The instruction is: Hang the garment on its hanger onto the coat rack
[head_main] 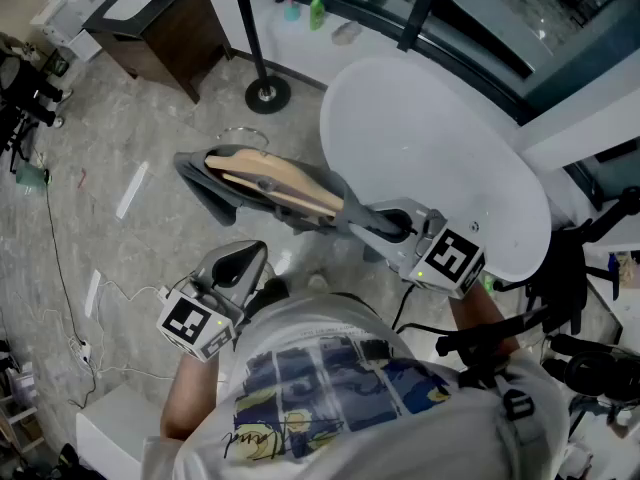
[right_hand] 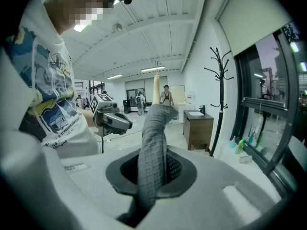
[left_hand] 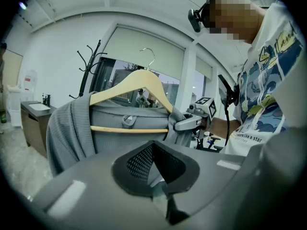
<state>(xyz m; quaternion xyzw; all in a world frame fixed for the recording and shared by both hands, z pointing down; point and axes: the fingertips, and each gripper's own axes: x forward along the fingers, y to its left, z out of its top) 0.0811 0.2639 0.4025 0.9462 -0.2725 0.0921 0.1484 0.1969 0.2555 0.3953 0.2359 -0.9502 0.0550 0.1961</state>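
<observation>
A grey knitted garment (head_main: 205, 180) hangs on a wooden hanger (head_main: 285, 190), held out level above the floor. My right gripper (head_main: 372, 220) is shut on the garment's shoulder at the hanger's near end; the grey fabric (right_hand: 153, 138) runs up from between its jaws. In the left gripper view the hanger (left_hand: 139, 83) stands upright with its metal hook (left_hand: 149, 56) on top. My left gripper (head_main: 240, 260) hangs lower left, apart from the garment, shut with nothing in it. The black coat rack (left_hand: 88, 63) stands behind the garment, and its base (head_main: 267, 93) rests on the floor.
A white round table (head_main: 440, 158) lies just right of the hanger. A brown cabinet (head_main: 165, 23) stands at the back left. Bottles (head_main: 316, 10) line the window ledge. Cables (head_main: 60, 268) trail over the floor at left, and black stands (head_main: 590, 348) crowd the right.
</observation>
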